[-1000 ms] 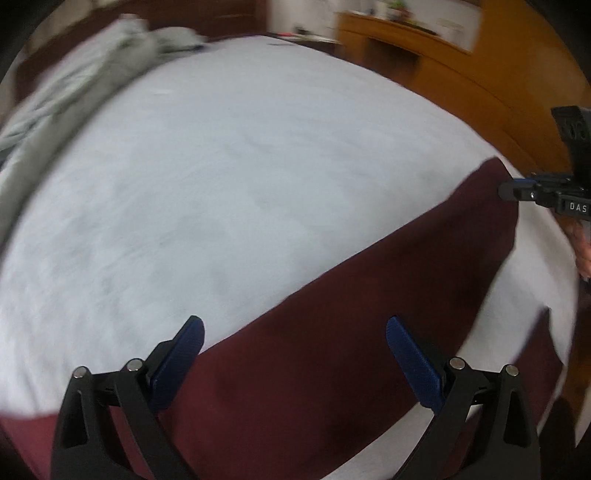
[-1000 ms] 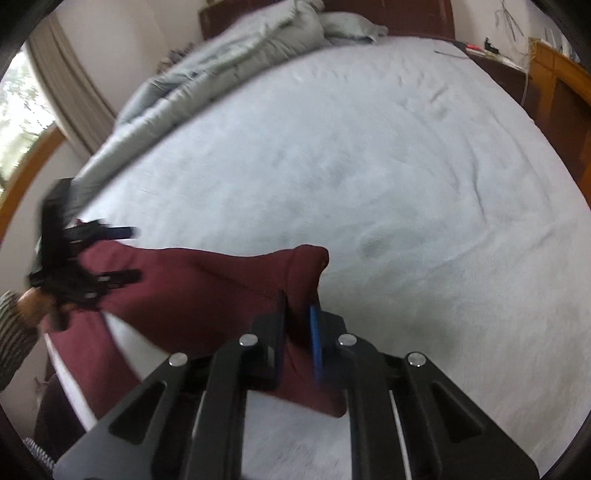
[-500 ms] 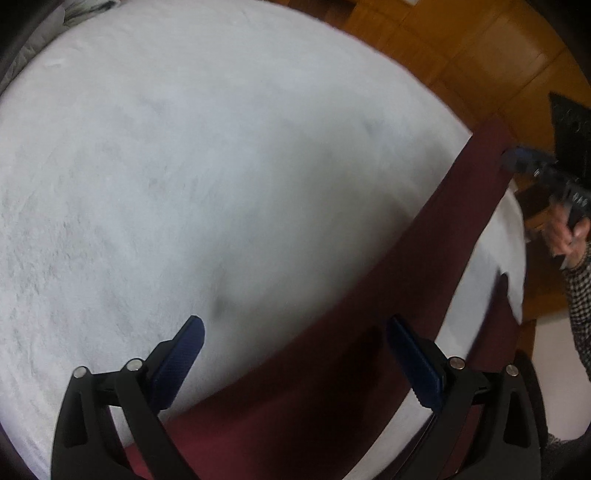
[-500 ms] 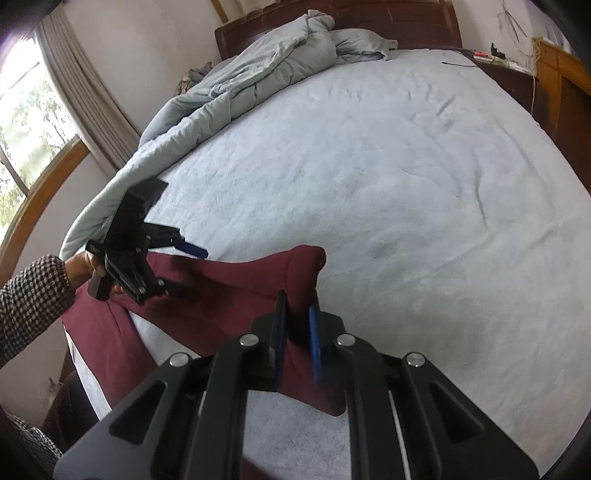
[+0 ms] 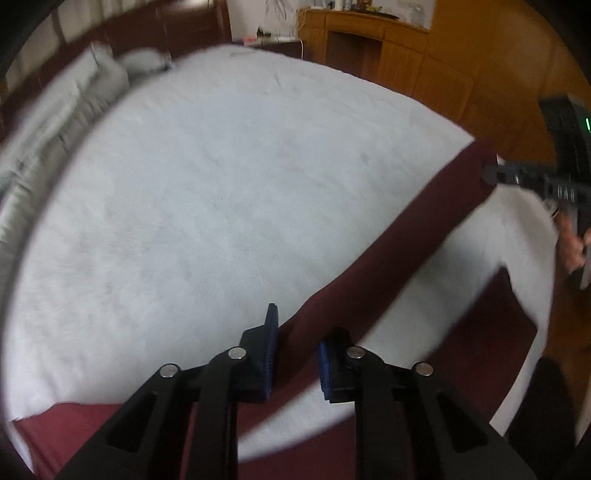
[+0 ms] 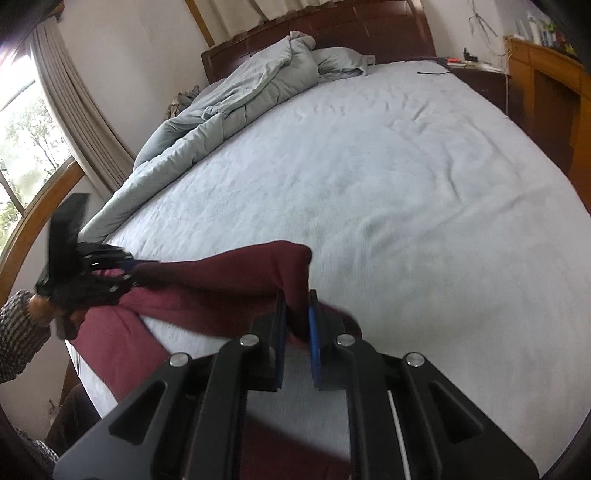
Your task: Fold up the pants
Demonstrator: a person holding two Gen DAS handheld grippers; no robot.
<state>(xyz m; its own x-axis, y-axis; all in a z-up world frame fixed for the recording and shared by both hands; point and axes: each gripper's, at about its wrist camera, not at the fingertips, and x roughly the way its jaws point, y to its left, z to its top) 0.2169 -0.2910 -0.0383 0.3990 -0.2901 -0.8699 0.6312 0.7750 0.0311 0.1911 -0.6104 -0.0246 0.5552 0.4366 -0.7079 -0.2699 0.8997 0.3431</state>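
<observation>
Dark red pants (image 5: 388, 254) lie along the near edge of a white bed (image 5: 221, 184). One leg is held taut above the sheet between my two grippers. My left gripper (image 5: 295, 343) is shut on the leg near its waist end. My right gripper (image 6: 295, 314) is shut on the leg's far end (image 6: 280, 266). The right gripper shows in the left wrist view (image 5: 517, 177) at the cloth's tip. The left gripper shows blurred in the right wrist view (image 6: 110, 269). The other leg (image 5: 487, 332) hangs over the bed's edge.
A crumpled grey duvet (image 6: 236, 99) lies along the bed's far left side by the dark headboard (image 6: 332, 29). Wooden cabinets (image 5: 388, 48) stand beyond the bed's right side. A window with curtains (image 6: 55, 110) is at the left.
My left gripper has closed from wide open onto the pants leg. The leg is now lifted and stretched between both grippers. The right gripper has kept its hold.
</observation>
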